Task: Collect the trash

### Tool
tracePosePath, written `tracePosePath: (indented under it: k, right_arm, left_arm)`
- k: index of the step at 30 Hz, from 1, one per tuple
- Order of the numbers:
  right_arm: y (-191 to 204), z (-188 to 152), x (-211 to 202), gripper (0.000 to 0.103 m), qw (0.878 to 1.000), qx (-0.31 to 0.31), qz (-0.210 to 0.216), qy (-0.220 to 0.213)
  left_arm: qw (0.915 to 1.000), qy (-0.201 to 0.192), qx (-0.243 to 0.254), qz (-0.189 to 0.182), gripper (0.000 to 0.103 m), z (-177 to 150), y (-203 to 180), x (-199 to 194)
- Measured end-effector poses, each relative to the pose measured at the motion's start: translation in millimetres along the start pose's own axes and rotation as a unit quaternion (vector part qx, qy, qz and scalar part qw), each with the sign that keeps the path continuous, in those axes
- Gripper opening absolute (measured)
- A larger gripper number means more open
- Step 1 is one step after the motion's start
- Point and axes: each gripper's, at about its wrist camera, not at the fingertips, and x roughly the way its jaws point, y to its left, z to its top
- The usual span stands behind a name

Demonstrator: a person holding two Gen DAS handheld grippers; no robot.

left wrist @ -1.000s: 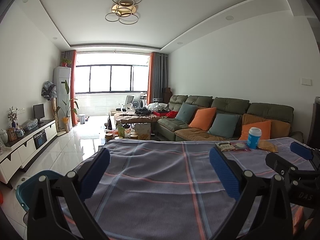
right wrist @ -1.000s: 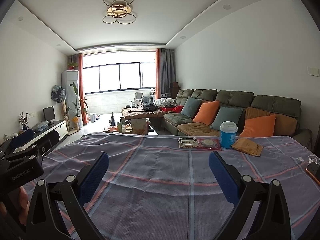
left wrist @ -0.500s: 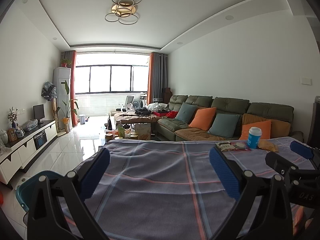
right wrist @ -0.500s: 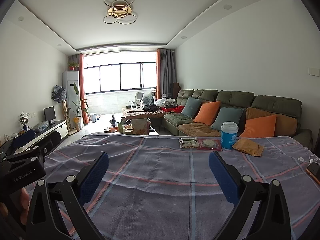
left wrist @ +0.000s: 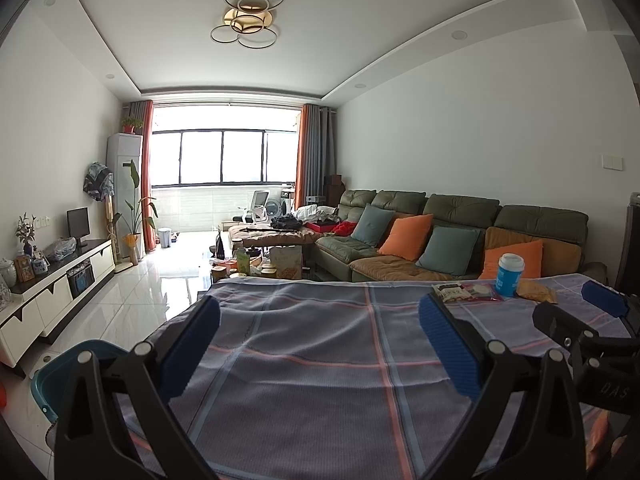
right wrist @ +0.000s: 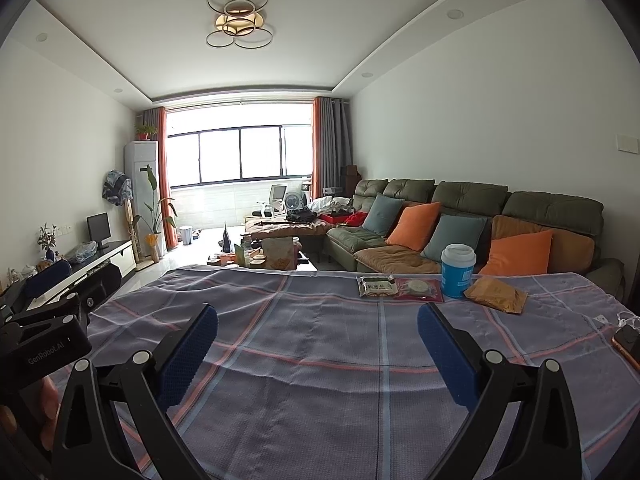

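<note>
1. My left gripper [left wrist: 318,344] hangs low over the near part of the table, blue pads spread wide, nothing between them.
2. My right gripper [right wrist: 318,350] sits just beside it at the same height, jaws equally wide apart and empty. Each shows at the edge of the other's view.
3. Table is covered by a grey-blue plaid cloth [right wrist: 320,360] with orange and pale blue stripes.
4. The trash lies in a row at the far edge, toward my right: a dark green wrapper [right wrist: 376,286], a red-edged packet [right wrist: 418,289] touching it, a blue cup with white lid [right wrist: 457,271] standing upright, and a crumpled yellow-brown packet [right wrist: 496,295] just beside the cup.
5. All four are well apart from both grippers.
6. A teal bin [left wrist: 52,376] sits on the floor off the table's left corner.
7. A phone [right wrist: 628,344] lies at the right edge of the cloth.
8. Green sofa [right wrist: 480,216] with orange and grey-blue cushions stands behind the table.
</note>
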Motion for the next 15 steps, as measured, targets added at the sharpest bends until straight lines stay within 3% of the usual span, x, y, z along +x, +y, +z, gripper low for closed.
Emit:
tracePosePath:
  k: [15]
  right_arm:
    - [0.1, 0.1, 0.4, 0.099, 1.0, 0.0, 0.001, 0.001]
  left_arm:
    - [1.0, -0.001, 0.003, 0.002, 0.1, -1.1, -1.1, 1.2]
